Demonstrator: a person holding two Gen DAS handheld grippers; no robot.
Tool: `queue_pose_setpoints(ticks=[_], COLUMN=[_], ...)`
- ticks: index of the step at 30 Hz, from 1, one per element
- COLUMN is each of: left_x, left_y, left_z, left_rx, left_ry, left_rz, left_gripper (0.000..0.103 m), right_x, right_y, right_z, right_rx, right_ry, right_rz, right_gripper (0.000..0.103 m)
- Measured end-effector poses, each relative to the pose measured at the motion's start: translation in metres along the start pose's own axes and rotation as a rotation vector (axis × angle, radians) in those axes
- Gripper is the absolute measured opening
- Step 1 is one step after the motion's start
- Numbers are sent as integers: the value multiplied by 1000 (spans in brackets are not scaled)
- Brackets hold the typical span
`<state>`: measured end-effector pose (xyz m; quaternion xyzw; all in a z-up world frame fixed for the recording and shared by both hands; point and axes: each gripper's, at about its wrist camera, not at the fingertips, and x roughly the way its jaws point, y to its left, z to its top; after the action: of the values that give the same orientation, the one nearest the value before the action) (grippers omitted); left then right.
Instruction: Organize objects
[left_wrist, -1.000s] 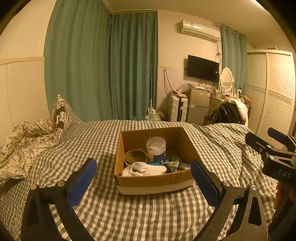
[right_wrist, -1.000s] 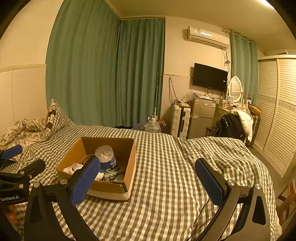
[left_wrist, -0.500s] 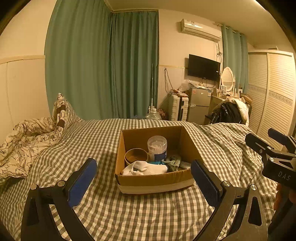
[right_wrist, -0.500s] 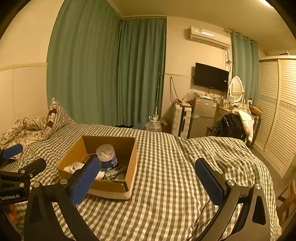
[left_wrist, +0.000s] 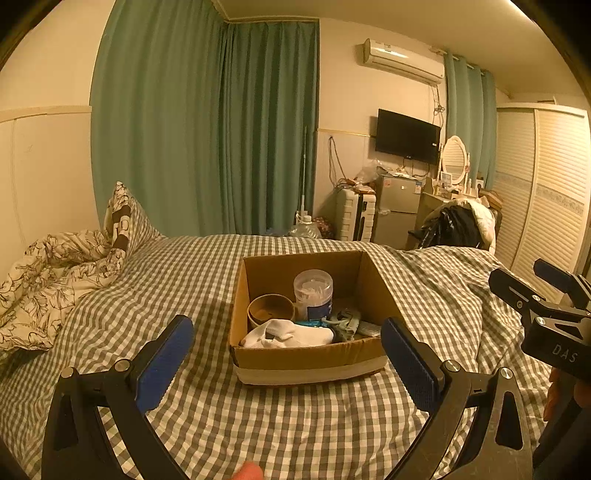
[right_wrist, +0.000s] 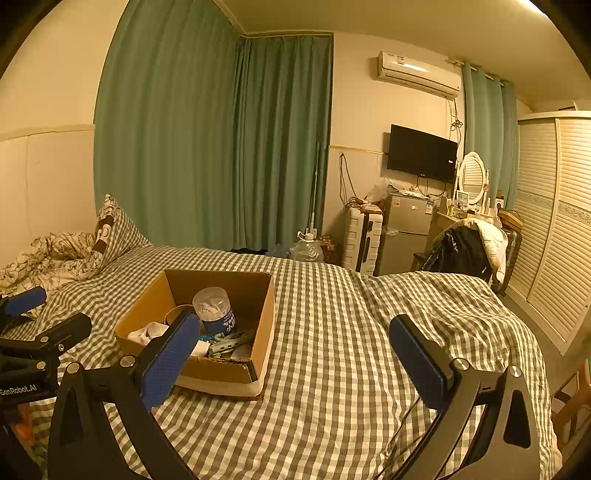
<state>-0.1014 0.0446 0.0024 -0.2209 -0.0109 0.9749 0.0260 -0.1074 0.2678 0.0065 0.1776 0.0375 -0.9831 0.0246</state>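
Box (left_wrist: 306, 354) sitting on a checked bed (left_wrist: 207, 295).
Both tongs, left (left_wrist: 286, 363) and right (right_wrist: 295, 363), are gaping wide, holding nothing; the right reading "DAS", the left "GenRobot.AI".

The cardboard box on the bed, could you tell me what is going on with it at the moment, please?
A person holds two grippers above the grey-and-white checked bedspread. The left gripper faces the open brown cardboard box, jaws open and empty; the right gripper hangs open beside it. Nothing is gripped. The box holds a clear plastic cotton-swab jar, a brown paper cup, a white sock and smaller items.
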Motion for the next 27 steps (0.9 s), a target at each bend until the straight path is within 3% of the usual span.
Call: queue_pose_setpoints(ticks=[27], left_x=[0], left_y=[-2], left_z=[1], left_rx=[9], left_ry=[5], left_rz=[11], left_gripper=[103], right_x=[3], right_y=[-1], right_z=[-1], right_rx=[-7], right_ry=[6], right_rz=[3], right_gripper=[103])
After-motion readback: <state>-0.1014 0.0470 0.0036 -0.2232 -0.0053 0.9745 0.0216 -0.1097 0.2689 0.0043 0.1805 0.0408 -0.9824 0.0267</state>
